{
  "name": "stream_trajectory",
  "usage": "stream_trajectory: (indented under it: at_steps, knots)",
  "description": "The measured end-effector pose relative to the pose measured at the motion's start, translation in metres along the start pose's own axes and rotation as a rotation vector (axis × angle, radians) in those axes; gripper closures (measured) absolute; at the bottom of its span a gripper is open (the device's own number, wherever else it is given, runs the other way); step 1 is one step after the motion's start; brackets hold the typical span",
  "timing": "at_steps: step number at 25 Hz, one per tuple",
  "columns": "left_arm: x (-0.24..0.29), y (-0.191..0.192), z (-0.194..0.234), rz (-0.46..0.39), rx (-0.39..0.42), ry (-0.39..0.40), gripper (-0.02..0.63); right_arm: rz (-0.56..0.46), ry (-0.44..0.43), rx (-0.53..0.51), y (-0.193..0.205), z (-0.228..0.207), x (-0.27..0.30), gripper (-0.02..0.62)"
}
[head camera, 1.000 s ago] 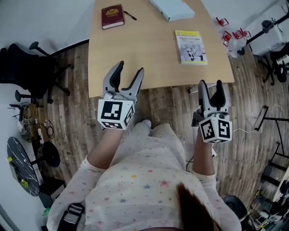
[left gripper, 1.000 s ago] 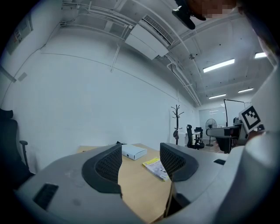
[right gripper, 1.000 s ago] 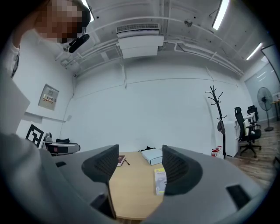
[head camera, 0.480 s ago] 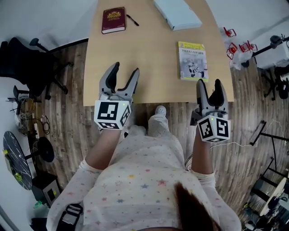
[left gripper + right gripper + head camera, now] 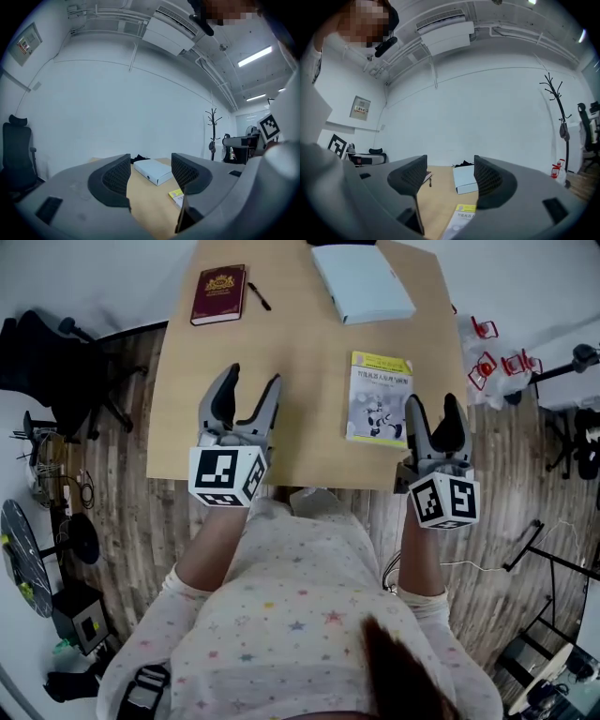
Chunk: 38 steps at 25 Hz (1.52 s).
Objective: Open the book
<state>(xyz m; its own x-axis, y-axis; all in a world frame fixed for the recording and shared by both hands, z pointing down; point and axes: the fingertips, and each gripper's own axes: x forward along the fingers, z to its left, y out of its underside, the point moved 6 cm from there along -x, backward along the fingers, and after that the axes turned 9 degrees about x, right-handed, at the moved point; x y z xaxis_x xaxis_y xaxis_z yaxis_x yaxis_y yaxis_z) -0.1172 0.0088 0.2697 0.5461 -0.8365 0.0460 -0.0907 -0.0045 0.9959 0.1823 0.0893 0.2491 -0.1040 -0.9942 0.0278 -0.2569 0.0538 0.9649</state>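
Not begun: book (image 5: 378, 399) closed, untouched; right gripper (image 5: 432, 405) just beside it, left gripper (image 5: 253, 379) farther off; jaws apart, empty.

Bare tabletop (image 5: 300, 362) flanks yellow book (image 5: 377, 399); white box (image 5: 362, 282) beyond.

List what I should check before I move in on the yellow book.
1. Left tool open, nothing between its jaws: ok.
2. Right tool open, nothing between its jaws: ok.
3. Yellow book closed, lying flat on the table, nothing on top: ok.
4. Room to swing the cover: the white box lies farther back, apart from the book: ok.
5. Only one candidate book: not ok. A closed red book lies at the far left corner, with a pen beside it.
6. Right tool's height above the book's right edge: cannot tell.
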Motion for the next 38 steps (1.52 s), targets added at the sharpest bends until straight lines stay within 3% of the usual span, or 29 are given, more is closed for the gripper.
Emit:
stream_trajectory:
  at_steps: [7,12,23,29,38]
  knots:
    - [0.027,0.0,-0.01,0.023,0.011,-0.016,0.356,0.021,-0.021,0.032,0.003,-0.027,0.024,0.299]
    - [0.036,-0.003,-0.004,-0.02,-0.008,-0.002,0.357,0.029,-0.024,0.037,0.006,-0.025,0.035,0.299]
    - [0.075,-0.005,0.021,-0.03,-0.01,0.108,0.356,0.012,0.031,-0.006,-0.002,-0.008,0.063,0.299]
    - [0.087,-0.007,0.035,-0.045,-0.005,0.13,0.354,0.002,0.055,0.005,-0.003,-0.001,0.069,0.306]
    - [0.091,-0.004,0.039,-0.054,-0.029,0.06,0.354,0.033,0.041,0.012,0.003,-0.009,0.077,0.318]
